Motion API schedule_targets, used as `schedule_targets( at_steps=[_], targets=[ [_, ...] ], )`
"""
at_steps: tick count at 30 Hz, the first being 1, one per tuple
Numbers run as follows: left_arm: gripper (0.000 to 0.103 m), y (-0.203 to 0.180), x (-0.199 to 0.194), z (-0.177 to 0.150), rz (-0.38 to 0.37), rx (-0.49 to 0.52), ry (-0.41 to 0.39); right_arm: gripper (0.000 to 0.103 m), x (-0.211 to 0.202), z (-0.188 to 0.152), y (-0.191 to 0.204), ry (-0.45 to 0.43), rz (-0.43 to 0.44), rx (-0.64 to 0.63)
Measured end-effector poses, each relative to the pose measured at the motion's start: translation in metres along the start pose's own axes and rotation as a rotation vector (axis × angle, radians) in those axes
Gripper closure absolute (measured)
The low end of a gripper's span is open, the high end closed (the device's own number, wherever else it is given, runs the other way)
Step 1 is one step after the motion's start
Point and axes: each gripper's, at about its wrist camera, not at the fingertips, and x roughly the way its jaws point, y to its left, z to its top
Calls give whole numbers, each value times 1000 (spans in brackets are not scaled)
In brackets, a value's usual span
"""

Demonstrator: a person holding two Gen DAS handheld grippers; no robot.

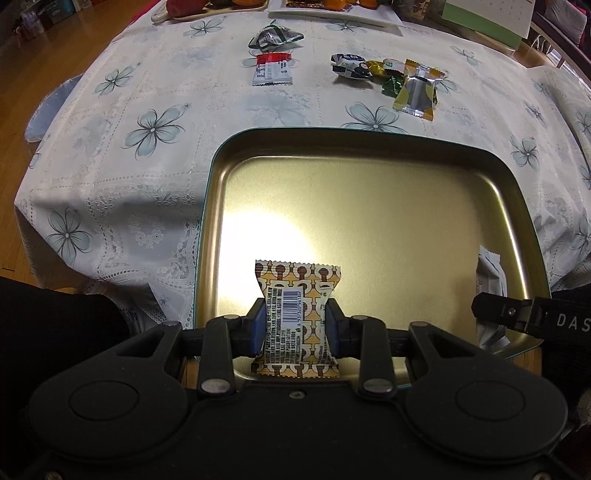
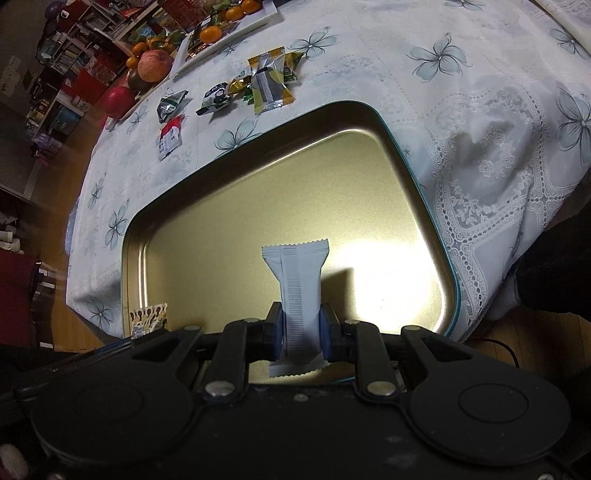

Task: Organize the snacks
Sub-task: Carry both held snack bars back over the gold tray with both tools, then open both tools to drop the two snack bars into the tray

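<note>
Early stage: tin (image 1: 236, 162) bare, nothing dropped yet. L gripper (image 1: 295, 328) clenched on tan snack (image 1: 295, 317), R gripper (image 2: 300, 332) clenched on white snack (image 2: 297, 288), both over tin's near edge. Abt six more snacks (image 1: 391, 79) wait toward table's far edge, w/ fruit trays (image 2: 236, 29) beyond.

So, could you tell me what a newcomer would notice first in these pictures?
Probably the big gold tin tray, bare inside, near the edge of the flowered tablecloth. Over it each gripper pinches a snack: the left gripper an orange patterned packet, the right gripper a pale blue packet. More loose snacks lie beyond.
</note>
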Motion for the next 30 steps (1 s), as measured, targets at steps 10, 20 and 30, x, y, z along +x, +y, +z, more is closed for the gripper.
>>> schedule_targets(
  at_steps=[10,20,30],
  targets=[
    [61,-3,1,-1,-11,30,21,81,0,-1,1,-8,-23,-15],
    [60,-7,-1,0,-4,57,12,79,-1,-1,1,-13,-10,-15],
    [57,-8,-8,3,-14,52,-31,79,-3,-2,2,-19,-2,-23]
  ],
)
